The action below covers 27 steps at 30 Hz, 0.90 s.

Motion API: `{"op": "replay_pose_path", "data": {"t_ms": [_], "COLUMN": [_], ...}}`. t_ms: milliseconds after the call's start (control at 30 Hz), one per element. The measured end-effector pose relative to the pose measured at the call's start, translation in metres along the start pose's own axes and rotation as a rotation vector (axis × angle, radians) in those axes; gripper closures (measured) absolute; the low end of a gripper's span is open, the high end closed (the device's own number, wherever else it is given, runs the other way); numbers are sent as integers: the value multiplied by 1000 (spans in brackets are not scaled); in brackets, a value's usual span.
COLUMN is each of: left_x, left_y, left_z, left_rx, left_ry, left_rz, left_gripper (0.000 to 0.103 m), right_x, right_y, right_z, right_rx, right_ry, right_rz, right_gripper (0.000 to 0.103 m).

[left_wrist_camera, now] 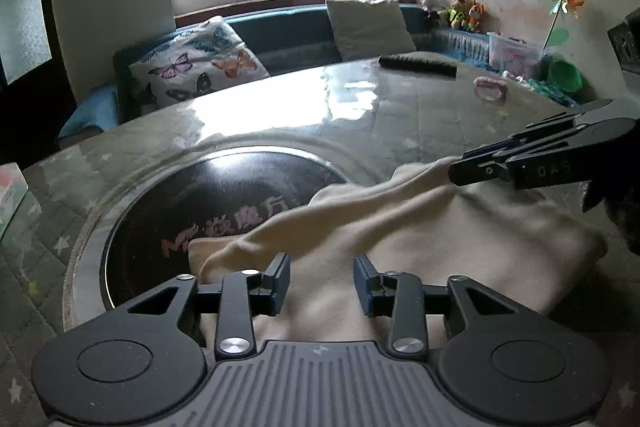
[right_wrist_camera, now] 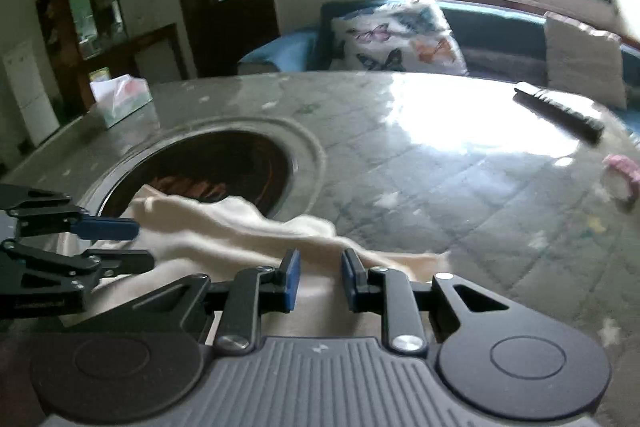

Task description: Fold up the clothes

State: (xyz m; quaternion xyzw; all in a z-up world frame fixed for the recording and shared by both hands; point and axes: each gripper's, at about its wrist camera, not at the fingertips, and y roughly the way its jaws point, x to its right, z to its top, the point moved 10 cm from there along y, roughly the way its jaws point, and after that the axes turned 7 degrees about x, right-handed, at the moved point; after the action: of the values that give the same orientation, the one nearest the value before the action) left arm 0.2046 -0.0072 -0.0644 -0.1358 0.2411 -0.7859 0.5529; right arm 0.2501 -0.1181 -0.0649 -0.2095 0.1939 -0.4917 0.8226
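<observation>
A cream garment (left_wrist_camera: 440, 239) lies partly folded on the round table, its left edge over the dark round centre plate (left_wrist_camera: 192, 211). My left gripper (left_wrist_camera: 322, 281) is open, its fingers low over the near part of the cloth. My right gripper (left_wrist_camera: 456, 173) comes in from the right; in the left wrist view its fingertips look pinched on a raised fold. In the right wrist view the right gripper (right_wrist_camera: 320, 277) shows a gap between its pads, with the garment (right_wrist_camera: 224, 227) between and beyond them. The left gripper (right_wrist_camera: 136, 243) shows open at the left, at the cloth's edge.
The table has a glossy grey-green cover (left_wrist_camera: 360, 107). A dark remote (left_wrist_camera: 418, 65) and a pink ring (left_wrist_camera: 490, 87) lie at the far right. A tissue box (right_wrist_camera: 120, 99) sits at the far left. A sofa with a butterfly cushion (left_wrist_camera: 196, 63) stands behind.
</observation>
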Motion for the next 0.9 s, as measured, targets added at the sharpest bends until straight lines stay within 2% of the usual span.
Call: {"op": "replay_pose_path", "data": {"t_ms": [200,367,533,633,733,833,900], "left_x": [22,42,42,42,41,40,40], "left_y": [-1,5,5,6,6,6,5], "left_z": [7,1,0,-2,-2,-3,-3], "left_rx": [21,7,13,14,15,15,15], "left_ry": [25,71,75,80,70,59,55], "left_rz": [-52,-81,-79,-82,-84,-87,-87], "left_gripper": [61,61,61,60,60,60,60], "right_x": [-5,-19,-22,-32,-47,-48,-46], "right_y": [0,21,30,20,25,42,37], "right_z": [1,2,11,16,11,4,9], "right_rx": [4,1,1,16,-9,-37,-21], "right_ry": [-39,-141,-180,-193,-234,-254,-226], "right_rz": [25,12,-8,50,92,77,80], "right_gripper": [81,81,80,80,80,80,79]}}
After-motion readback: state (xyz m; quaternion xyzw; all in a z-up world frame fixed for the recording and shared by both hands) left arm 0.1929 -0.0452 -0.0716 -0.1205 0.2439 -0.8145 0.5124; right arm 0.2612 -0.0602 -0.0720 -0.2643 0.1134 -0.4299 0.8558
